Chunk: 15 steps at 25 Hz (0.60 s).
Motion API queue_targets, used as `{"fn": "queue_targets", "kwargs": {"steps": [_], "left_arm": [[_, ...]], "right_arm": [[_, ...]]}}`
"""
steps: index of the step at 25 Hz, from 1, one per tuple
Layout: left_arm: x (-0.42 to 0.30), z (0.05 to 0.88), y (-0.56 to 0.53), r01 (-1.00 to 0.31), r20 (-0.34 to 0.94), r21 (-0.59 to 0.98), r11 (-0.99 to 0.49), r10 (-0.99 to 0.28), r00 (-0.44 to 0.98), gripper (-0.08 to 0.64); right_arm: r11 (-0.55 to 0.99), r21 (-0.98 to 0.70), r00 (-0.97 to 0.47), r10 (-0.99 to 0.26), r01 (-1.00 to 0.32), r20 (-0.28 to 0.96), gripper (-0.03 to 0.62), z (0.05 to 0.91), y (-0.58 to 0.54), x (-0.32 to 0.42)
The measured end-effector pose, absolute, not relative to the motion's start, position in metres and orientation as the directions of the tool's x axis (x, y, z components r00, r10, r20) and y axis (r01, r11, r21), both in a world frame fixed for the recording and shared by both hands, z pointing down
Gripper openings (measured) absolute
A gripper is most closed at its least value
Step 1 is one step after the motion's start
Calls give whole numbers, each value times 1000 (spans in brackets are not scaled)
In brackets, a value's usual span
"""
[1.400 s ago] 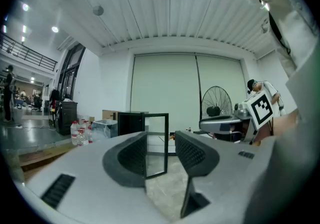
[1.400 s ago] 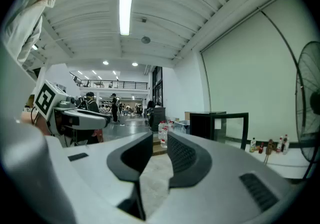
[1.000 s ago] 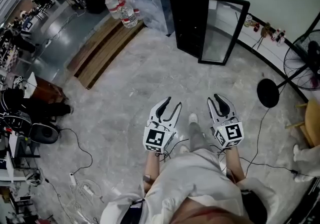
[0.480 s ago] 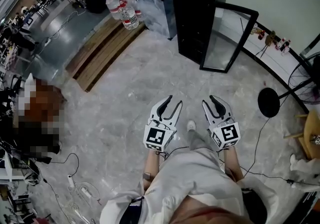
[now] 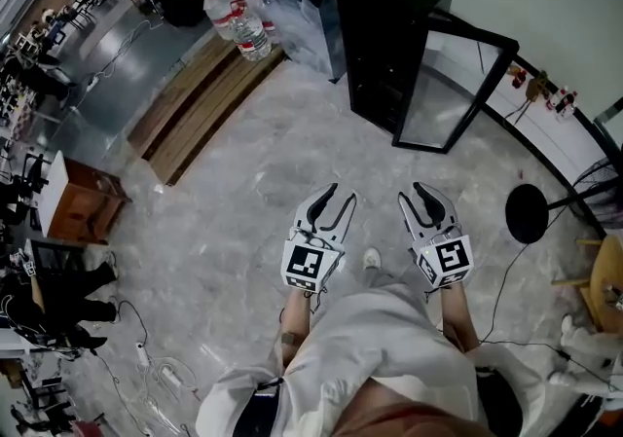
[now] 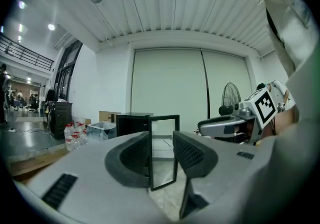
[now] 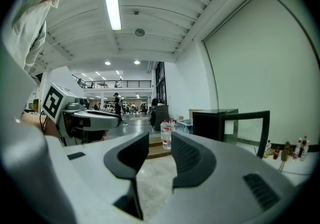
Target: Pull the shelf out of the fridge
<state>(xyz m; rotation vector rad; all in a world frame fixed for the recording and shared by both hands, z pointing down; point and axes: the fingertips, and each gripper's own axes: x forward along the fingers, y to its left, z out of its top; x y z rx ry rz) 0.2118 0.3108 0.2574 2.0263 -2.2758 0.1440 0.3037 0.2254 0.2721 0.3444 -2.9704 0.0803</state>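
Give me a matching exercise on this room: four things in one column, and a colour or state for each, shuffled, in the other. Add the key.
Things:
1. fridge
2. door
3. bottles
4. fan base

Descriptions:
a. flat, round and black
b. glass pane, swung open
c. clear, bunched together
d. tall black box, standing upright

Pairs: 1-d, 2-b, 3-c, 4-a

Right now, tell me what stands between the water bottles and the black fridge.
A translucent bin stands between the water bottles and the fridge, seen in the head view and the left gripper view.
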Motion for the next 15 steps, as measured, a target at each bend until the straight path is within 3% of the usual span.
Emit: {"fn": "queue_targets", "kwargs": {"steps": [15], "left_arm": [[162,245,237,-984,137,-38,173,-975,-177,146]], "right_arm": [[983,-69,-978,-162,-172,133,137,266,143,253]]}}
